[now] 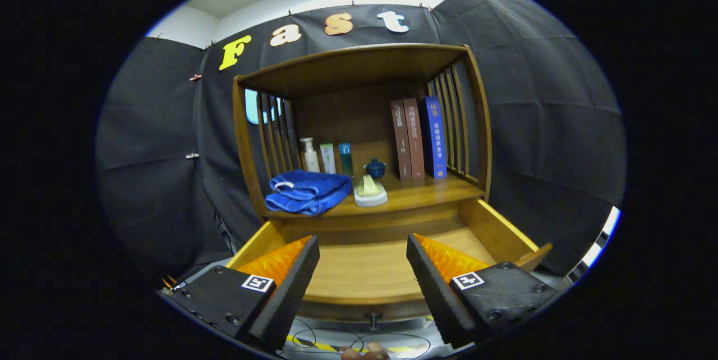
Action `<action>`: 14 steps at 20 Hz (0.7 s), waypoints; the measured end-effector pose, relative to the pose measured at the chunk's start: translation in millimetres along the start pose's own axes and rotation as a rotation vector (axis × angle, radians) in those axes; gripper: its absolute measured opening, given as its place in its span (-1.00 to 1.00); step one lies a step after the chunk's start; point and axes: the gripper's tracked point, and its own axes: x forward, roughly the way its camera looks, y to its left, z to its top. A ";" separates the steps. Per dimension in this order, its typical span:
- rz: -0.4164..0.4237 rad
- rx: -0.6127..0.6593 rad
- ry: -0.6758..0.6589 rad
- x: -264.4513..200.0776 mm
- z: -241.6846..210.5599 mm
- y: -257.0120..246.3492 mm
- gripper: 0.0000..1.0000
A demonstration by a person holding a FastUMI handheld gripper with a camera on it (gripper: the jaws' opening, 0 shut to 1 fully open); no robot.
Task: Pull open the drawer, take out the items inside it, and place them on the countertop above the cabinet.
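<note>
Drawer (pixel 370 270) stands pulled out directly below the gripper (pixel 363 262), its bare wooden floor showing between the wide-open fingers, which hold nothing. Beyond the drawer, on the desk (pixel 426 192) above it, lie a folded blue towel (pixel 307 192) and a sponge (pixel 370 192), seemingly already taken out.

The three books (pixel 418 138) standing on the shelf carry printed characters down their spines, too small and blurred to read. The bottles (pixel 327 157) beside them show no readable label.
</note>
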 end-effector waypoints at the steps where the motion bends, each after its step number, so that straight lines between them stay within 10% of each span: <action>1: -0.006 0.001 0.010 -5.7 -12.8 -2.9 0.99; 14: -0.047 -0.008 0.160 1.8 -116.3 -21.2 1.00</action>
